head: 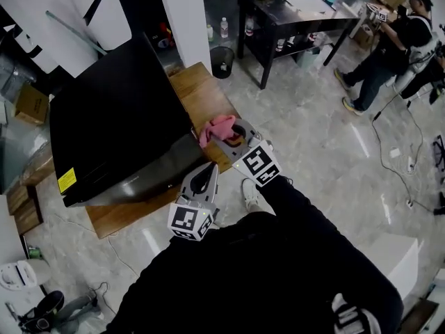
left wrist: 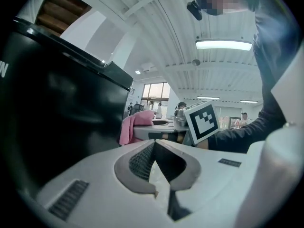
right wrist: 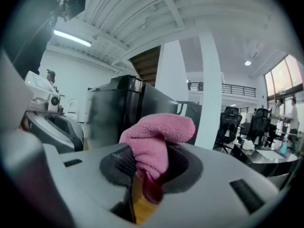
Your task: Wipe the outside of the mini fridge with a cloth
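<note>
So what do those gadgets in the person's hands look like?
Both the left gripper and right gripper are light grey plastic shells with dark ribbed pads inside the jaws. Each carries a white cube printed with black square markers. The person wears black sleeves.

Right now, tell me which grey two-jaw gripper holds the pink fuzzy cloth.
The right gripper: its jaws pinch the pink fuzzy cloth near the black mini fridge. The left gripper is shut on nothing.
</note>
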Tool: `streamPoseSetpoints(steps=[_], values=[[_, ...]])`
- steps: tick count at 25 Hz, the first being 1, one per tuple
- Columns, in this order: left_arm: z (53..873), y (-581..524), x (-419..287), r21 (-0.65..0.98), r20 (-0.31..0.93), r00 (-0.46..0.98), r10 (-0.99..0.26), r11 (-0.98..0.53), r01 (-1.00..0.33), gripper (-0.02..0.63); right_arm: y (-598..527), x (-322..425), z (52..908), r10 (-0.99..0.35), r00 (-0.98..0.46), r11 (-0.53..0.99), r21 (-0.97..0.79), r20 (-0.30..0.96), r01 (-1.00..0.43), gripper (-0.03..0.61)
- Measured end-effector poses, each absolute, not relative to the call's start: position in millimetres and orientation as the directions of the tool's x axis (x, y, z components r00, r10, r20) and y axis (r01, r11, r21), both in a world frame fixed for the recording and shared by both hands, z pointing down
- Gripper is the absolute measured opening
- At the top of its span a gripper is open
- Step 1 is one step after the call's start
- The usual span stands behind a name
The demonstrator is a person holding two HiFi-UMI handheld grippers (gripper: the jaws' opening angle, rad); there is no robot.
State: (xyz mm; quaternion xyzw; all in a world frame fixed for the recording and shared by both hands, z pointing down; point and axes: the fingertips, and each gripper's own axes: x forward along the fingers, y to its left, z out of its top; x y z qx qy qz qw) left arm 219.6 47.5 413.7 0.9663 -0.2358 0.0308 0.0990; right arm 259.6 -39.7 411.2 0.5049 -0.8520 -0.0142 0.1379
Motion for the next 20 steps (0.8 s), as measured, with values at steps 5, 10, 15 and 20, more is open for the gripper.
streamPoseSetpoints(steps=[5, 10, 15, 20], values=[[412, 37, 249, 0.167, 0.087, 0.86, -0.503, -0.843, -0.511, 0.006, -65, 266, 394, -0.768, -0.633, 0.64, 0.071, 0.098, -0.765, 0.12], [412, 19, 265, 0.144, 0.082, 0.824, -0.561, -0.811, -0.567, 0.006, -96, 255, 386, -0.681, -0.732, 0.732, 0.032, 0.025, -0.68, 0.114], [417, 1, 286, 0.153, 0.123, 0.789, -0.602, -0.774, -0.615, 0.006, -129, 257, 388, -0.638, -0.77, 0.769, 0.029, -0.006, -0.638, 0.109], [412, -33, 297, 0.117, 0.102, 0.72, -0.686, -0.711, -0.694, 0.006, -175, 257, 398, -0.595, -0.803, 0.803, 0.005, -0.012, -0.595, 0.109]])
